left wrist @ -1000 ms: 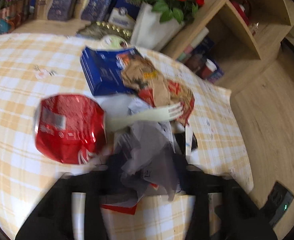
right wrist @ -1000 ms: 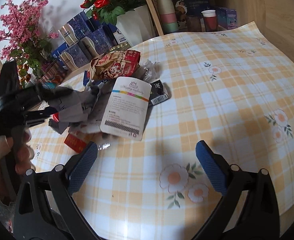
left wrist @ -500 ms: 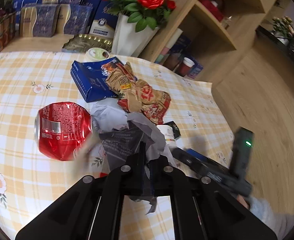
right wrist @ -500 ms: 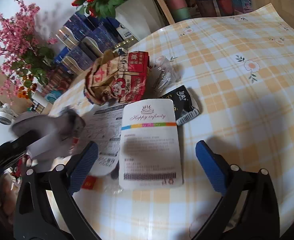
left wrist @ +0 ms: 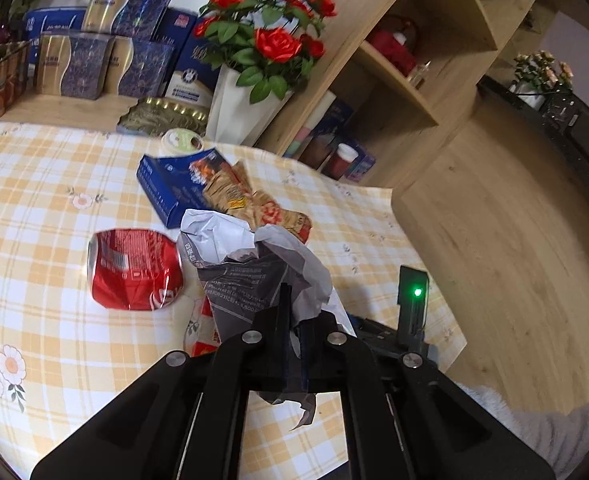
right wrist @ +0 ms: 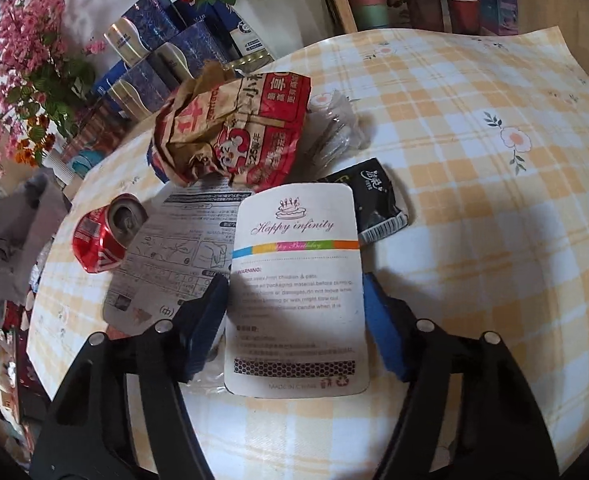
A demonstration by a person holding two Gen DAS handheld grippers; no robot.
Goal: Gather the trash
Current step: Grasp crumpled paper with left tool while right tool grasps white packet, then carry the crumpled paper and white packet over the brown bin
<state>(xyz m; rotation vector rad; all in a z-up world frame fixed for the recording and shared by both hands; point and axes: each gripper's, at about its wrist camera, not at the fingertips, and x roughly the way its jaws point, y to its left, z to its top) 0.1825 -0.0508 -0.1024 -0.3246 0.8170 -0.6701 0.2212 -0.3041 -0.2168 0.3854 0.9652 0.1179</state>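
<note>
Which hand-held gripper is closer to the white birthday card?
Right. The right hand-held gripper has its closing jaws either side of the white birthday card; the left hand-held gripper is apart, clutching crumpled paper.

Black gripper arms (right wrist: 294, 320), blue fingers (right wrist: 382, 332), silver screws

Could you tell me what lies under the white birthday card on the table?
The birthday card overlaps a printed instruction sheet and a black packet; clear plastic peeks out at its lower left. Anything beneath its middle is hidden.
</note>
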